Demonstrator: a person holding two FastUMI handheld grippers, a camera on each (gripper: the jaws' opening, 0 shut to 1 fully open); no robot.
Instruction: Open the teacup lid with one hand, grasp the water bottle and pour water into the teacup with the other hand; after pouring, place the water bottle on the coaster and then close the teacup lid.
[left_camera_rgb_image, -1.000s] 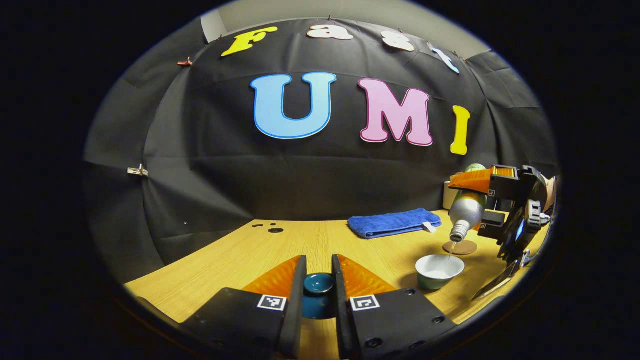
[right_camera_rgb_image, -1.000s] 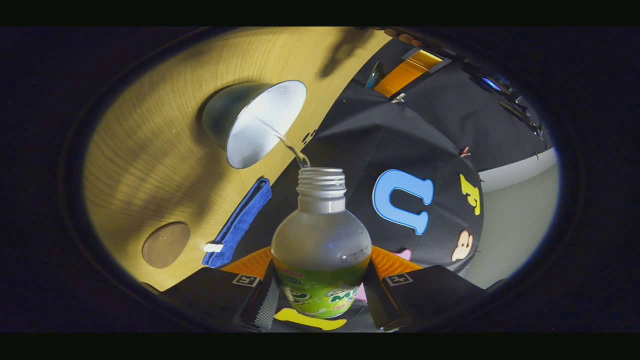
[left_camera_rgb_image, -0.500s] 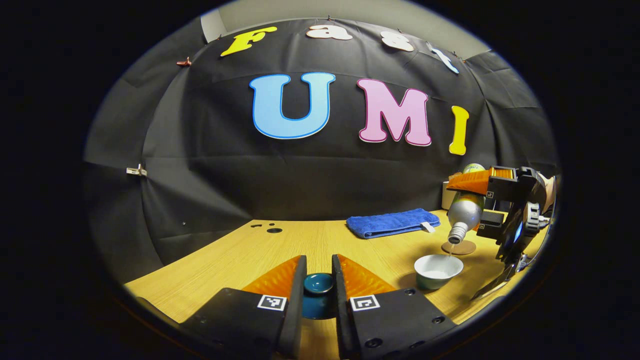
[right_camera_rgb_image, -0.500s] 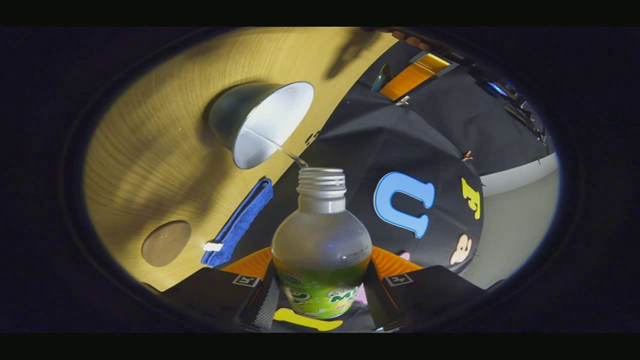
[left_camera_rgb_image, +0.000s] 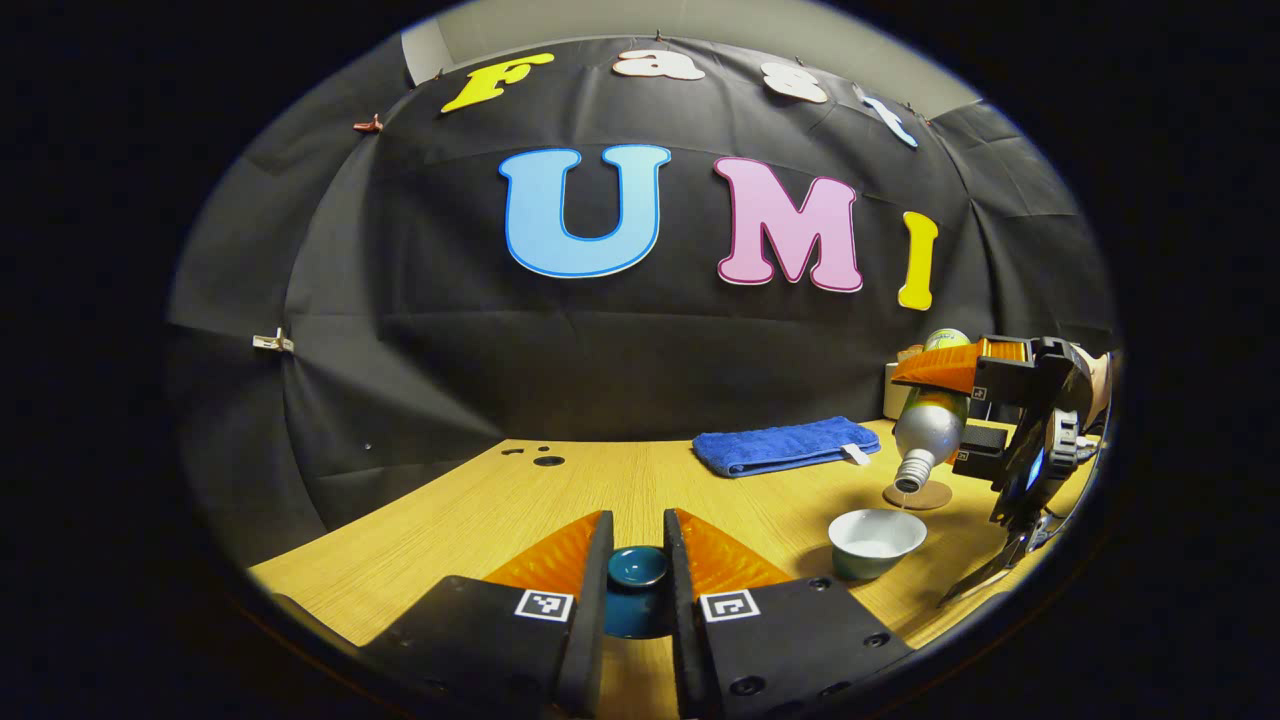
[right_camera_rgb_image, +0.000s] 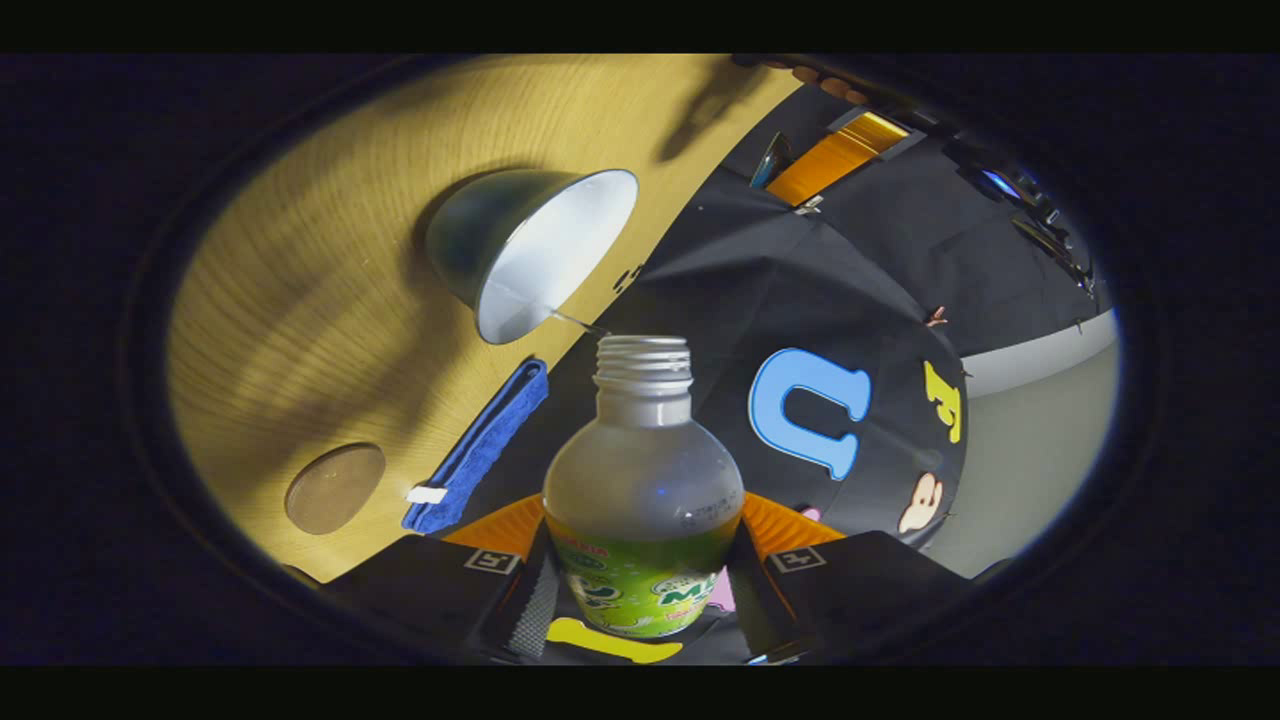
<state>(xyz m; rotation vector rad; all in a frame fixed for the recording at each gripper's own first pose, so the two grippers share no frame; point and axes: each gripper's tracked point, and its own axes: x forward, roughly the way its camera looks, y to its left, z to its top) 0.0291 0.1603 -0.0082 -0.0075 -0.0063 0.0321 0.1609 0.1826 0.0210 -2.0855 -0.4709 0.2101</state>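
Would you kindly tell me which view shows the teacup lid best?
The left gripper view: the teacup lid sits close, gripped between that gripper's fingers. The right gripper view catches just a distant sliver of it beside the left gripper.

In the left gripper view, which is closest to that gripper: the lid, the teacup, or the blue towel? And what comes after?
1. Lid: between the left gripper fingers.
2. Teacup: to the right, on the table.
3. Blue towel: farther back, by the wall.

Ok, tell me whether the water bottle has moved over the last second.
Yes. In the left gripper view the water bottle has lifted and tilted back: its mouth sits higher above the teacup, against the unmoved coaster.
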